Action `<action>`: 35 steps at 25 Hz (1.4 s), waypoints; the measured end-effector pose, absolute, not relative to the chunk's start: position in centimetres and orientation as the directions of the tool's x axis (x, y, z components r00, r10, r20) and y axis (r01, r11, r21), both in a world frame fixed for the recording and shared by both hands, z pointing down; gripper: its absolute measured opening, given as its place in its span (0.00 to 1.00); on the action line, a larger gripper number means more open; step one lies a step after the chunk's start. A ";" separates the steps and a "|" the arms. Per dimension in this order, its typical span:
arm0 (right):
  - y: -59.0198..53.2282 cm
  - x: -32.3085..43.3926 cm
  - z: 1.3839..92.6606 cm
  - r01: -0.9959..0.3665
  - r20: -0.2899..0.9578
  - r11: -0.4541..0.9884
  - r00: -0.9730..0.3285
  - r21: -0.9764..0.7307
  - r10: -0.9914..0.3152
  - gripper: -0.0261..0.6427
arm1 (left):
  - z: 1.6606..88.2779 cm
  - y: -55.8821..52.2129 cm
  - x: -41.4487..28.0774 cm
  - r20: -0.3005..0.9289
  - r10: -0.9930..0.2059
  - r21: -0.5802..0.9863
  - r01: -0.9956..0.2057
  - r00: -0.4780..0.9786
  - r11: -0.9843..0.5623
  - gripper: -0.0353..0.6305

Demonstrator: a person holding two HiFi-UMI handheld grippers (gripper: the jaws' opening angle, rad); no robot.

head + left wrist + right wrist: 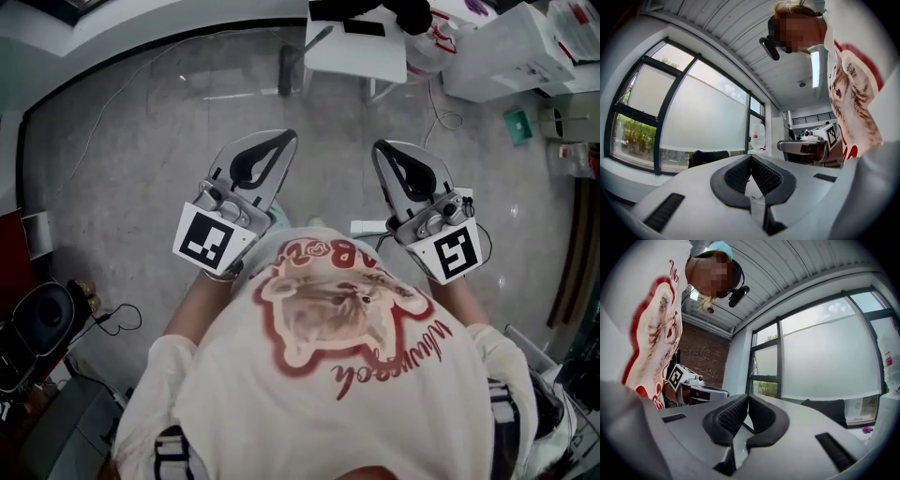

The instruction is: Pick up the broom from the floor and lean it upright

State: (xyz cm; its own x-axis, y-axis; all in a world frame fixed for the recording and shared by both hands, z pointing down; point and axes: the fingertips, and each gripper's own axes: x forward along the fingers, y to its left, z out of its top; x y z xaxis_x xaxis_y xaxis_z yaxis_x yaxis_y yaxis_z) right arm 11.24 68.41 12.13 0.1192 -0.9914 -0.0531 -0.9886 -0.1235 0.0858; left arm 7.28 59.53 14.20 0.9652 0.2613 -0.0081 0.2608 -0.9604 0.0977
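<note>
Left gripper (281,142) and right gripper (382,150) are pressed together and empty; no broom shows ahead, so nothing looks done.

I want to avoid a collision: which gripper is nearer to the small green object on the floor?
Right. The right gripper is lower-left of the green object; the left gripper is farther left, beyond it.
</note>
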 end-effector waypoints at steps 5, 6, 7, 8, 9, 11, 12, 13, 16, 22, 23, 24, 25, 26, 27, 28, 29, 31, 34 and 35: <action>69.2 9.3 11.9 -0.995 -0.077 -0.022 0.014 0.096 -0.997 0.08 | 14.3 63.9 4.4 0.015 0.236 0.081 0.234 0.972 -0.969 0.09; 69.1 8.7 11.5 -0.995 -0.086 -0.014 0.005 0.098 -0.996 0.08 | 14.6 64.2 3.5 0.037 0.239 0.069 0.236 0.970 -0.969 0.09; 68.9 8.2 11.1 -0.995 -0.091 -0.011 0.002 0.099 -0.996 0.08 | 14.6 64.2 2.9 0.050 0.238 0.066 0.234 0.970 -0.970 0.09; 68.6 7.7 10.6 -0.995 -0.093 -0.012 0.002 0.101 -0.996 0.08 | 14.4 63.9 2.4 0.048 0.232 0.070 0.229 0.971 -0.971 0.09; 68.2 7.3 10.2 -0.994 -0.095 -0.015 0.005 0.105 -0.995 0.08 | 13.9 63.4 2.1 0.032 0.226 0.077 0.223 0.974 -0.972 0.09; 67.8 6.5 9.8 -0.993 -0.096 -0.024 0.013 0.114 -0.995 0.08 | 13.3 62.6 1.5 0.003 0.222 0.081 0.221 0.975 -0.972 0.09; 67.6 6.3 9.8 -0.993 -0.094 -0.028 0.017 0.117 -0.995 0.08 | 13.2 62.4 1.3 0.000 0.226 0.077 0.225 0.974 -0.971 0.09; 67.5 6.2 9.8 -0.992 -0.092 -0.035 0.024 0.118 -0.995 0.08 | 13.2 62.3 1.1 0.000 0.234 0.071 0.234 0.972 -0.970 0.09; 67.4 6.5 9.3 -0.992 -0.110 -0.072 0.061 0.105 -0.992 0.08 | 13.2 62.0 0.9 -0.005 0.264 0.053 0.264 0.965 -0.963 0.09; 66.8 5.5 8.8 -0.991 -0.131 -0.090 0.077 0.095 -0.988 0.08 | 14.1 60.9 0.2 0.003 0.266 0.056 0.265 0.964 -0.963 0.09; 66.8 5.2 8.9 -0.991 -0.119 -0.090 0.078 0.099 -0.990 0.08 | 14.3 60.8 0.0 0.005 0.268 0.058 0.267 0.963 -0.962 0.09; 66.7 4.8 9.1 -0.991 -0.108 -0.090 0.078 0.104 -0.991 0.08 | 14.3 60.6 -0.2 0.004 0.268 0.057 0.268 0.963 -0.962 0.09; 66.6 4.4 9.3 -0.990 -0.100 -0.088 0.077 0.109 -0.992 0.08 | 14.2 60.4 -0.3 0.001 0.267 0.054 0.267 0.964 -0.962 0.09; 66.3 4.1 9.4 -0.990 -0.094 -0.087 0.077 0.110 -0.993 0.08 | 14.1 60.1 -0.5 -0.004 0.264 0.051 0.264 0.965 -0.963 0.09; 66.0 3.8 9.6 -0.991 -0.090 -0.085 0.076 0.107 -0.993 0.08 | 13.9 59.8 -0.6 -0.007 0.261 0.049 0.261 0.965 -0.964 0.09; 65.7 3.7 9.8 -0.992 -0.087 -0.083 0.074 0.099 -0.993 0.08 | 13.7 59.5 -0.6 -0.010 0.259 0.046 0.259 0.966 -0.965 0.09; 65.4 3.6 10.0 -0.993 -0.085 -0.079 0.071 0.093 -0.994 0.08 | 13.7 59.3 -0.6 -0.012 0.258 0.040 0.258 0.966 -0.965 0.09; 65.0 3.6 10.5 -0.993 -0.075 -0.070 0.063 0.095 -0.995 0.08 | 13.6 58.9 -0.5 -0.015 0.253 0.029 0.254 0.967 -0.967 0.09; 64.3 2.6 10.7 -0.994 -0.069 -0.059 0.053 0.096 -0.996 0.08 | 13.3 58.4 -1.5 -0.023 0.241 0.039 0.242 0.970 -0.970 0.09; 64.1 2.0 10.5 -0.994 -0.067 -0.056 0.050 0.095 -0.997 0.08 | 13.0 58.4 -2.1 -0.028 0.238 0.045 0.239 0.971 -0.970 0.09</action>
State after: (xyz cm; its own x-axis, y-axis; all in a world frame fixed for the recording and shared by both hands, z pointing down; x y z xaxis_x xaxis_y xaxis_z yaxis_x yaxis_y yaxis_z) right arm 1.95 64.07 10.48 0.0499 -0.9965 -0.0669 -0.9939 -0.0561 0.0946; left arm -2.09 58.39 12.97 0.9708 0.2384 -0.0278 0.2394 -0.9699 0.0447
